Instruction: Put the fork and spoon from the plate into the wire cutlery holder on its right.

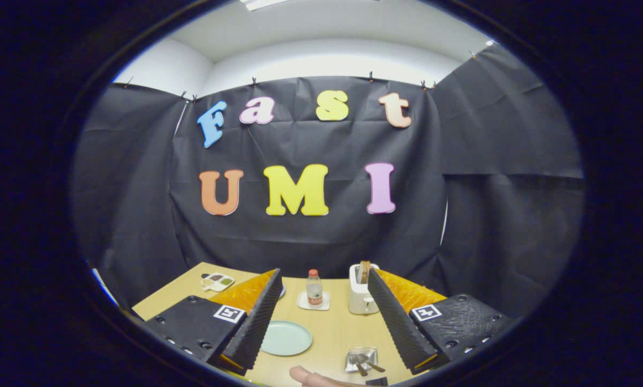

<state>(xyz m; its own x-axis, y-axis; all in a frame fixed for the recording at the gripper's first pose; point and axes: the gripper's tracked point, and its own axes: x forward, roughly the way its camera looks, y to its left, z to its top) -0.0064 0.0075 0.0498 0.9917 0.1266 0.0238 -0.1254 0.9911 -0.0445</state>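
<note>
Seemingly finished, fork and spoon sat in the wire holder right of the bare plate, gripper wide open, empty.

Bright ceiling light overhead, sharp centre, strong fisheye bending toward the edges.

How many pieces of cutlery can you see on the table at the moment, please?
2: both lie in the small silvery tray, handles pointing towards the camera, between the open gripper fingers and right of the green plate. Fork or spoon, I cannot tell; more may be hidden.
</note>
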